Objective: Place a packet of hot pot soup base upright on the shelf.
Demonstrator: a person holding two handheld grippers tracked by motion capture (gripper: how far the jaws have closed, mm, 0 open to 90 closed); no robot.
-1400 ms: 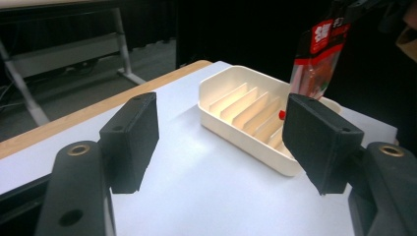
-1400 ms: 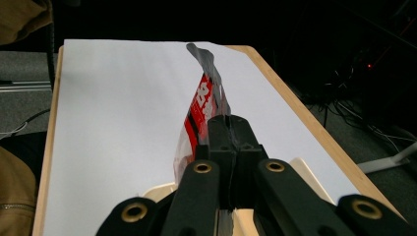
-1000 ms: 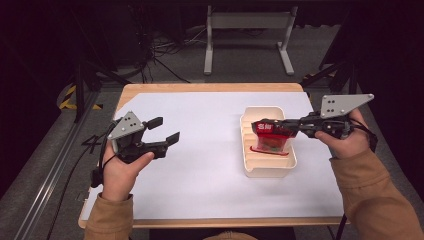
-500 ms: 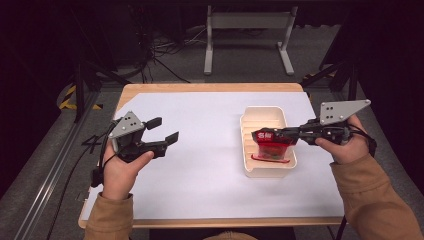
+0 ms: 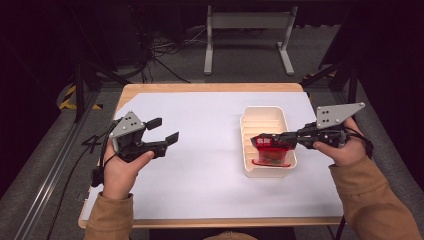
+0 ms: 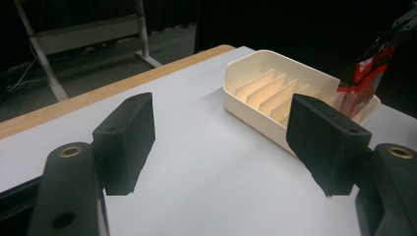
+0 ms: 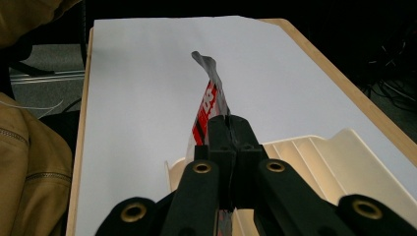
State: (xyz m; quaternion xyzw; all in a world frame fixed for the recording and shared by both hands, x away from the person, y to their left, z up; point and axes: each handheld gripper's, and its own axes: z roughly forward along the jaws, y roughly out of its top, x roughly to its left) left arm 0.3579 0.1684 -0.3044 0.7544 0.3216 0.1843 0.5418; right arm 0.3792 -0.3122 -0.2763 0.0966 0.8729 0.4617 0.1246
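Note:
A cream slotted tray (image 5: 250, 150) stands right of the table's middle, its dividers also plain in the left gripper view (image 6: 255, 88). My right gripper (image 5: 261, 140) is shut on the top edge of a red and clear packet (image 5: 272, 152), which hangs upright into the tray's near end. Along the right gripper's own jaws the packet (image 7: 209, 103) is edge-on, pinched between the pads. The packet (image 6: 364, 73) also rises at the far right of the left gripper view. My left gripper (image 5: 162, 131) hovers open over the white sheet at the left, nothing between its fingers (image 6: 125, 137).
A white sheet (image 5: 200, 150) covers most of the wooden table (image 5: 200, 87). A metal stand (image 5: 247, 30) and cables lie on the floor beyond the far edge. A tan sleeve (image 7: 29, 167) sits close at the left of the right gripper view.
My right gripper has come toward me and lowered the packet toward the tray's near end. The left gripper has stayed put.

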